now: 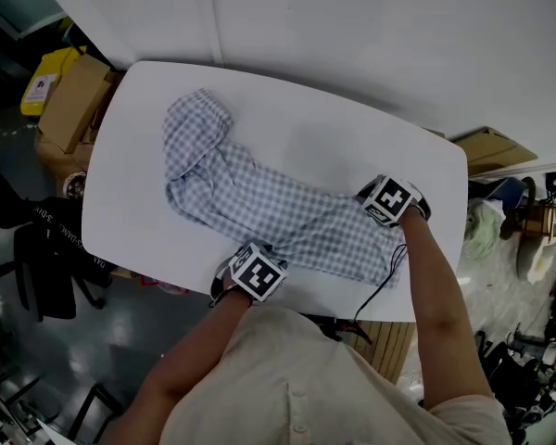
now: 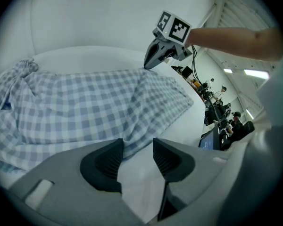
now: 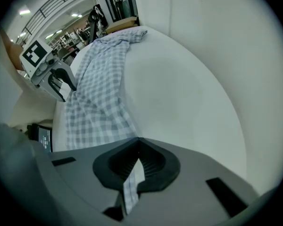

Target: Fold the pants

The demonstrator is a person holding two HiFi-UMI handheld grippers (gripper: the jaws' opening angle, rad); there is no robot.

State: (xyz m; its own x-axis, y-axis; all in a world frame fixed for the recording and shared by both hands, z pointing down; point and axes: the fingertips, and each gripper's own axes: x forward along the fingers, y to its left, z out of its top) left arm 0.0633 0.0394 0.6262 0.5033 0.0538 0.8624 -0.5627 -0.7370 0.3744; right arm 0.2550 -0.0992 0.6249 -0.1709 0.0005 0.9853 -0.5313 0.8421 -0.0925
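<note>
On the white table the checked pants are spread slantwise, from far left to near right. Their right end is pinched between the closed jaws of the right gripper. At the near edge the left gripper is held with jaws apart; a cloth ridge lies at their mouth, not pressed. Were the right end lifted alone, the cloth could be dragged askew and bunched. Should the thin pinch slip, the fold would be lost.
</note>
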